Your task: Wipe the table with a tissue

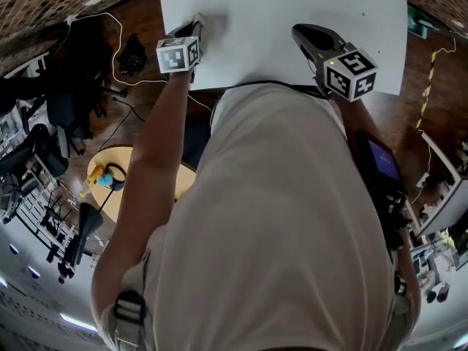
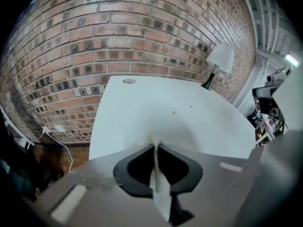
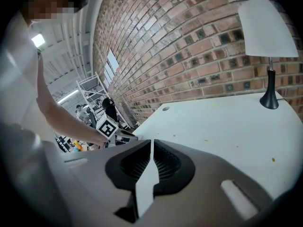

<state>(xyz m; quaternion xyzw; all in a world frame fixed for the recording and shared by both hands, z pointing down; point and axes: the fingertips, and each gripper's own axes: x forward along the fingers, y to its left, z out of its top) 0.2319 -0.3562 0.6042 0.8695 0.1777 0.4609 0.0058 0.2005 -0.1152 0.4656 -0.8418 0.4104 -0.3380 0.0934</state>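
- White table [image 1: 292, 20] set against a brick wall [image 2: 118, 32]; a small lamp [image 3: 269, 37] stands at the far edge.
- Left gripper [image 2: 155, 148] low over the table's near left corner, jaws clamped on a white tissue [image 2: 159, 190]. The tissue spreads forward onto the tabletop.
- Right gripper [image 3: 151, 143] above the near right part of the table, jaws together, nothing held.
- A few small specks on the table surface.

The surface [image 2: 156, 108] is smooth, matt white. The tissue [image 2: 160, 193] is thin, soft, creased paper. The left gripper [image 2: 155, 145] and right gripper [image 3: 151, 142] have matt grey plastic shells with black linings, ribbed on the right one. The brick wall [image 2: 118, 32] is rough, and the lamp [image 3: 267, 30] has a glossy black base.
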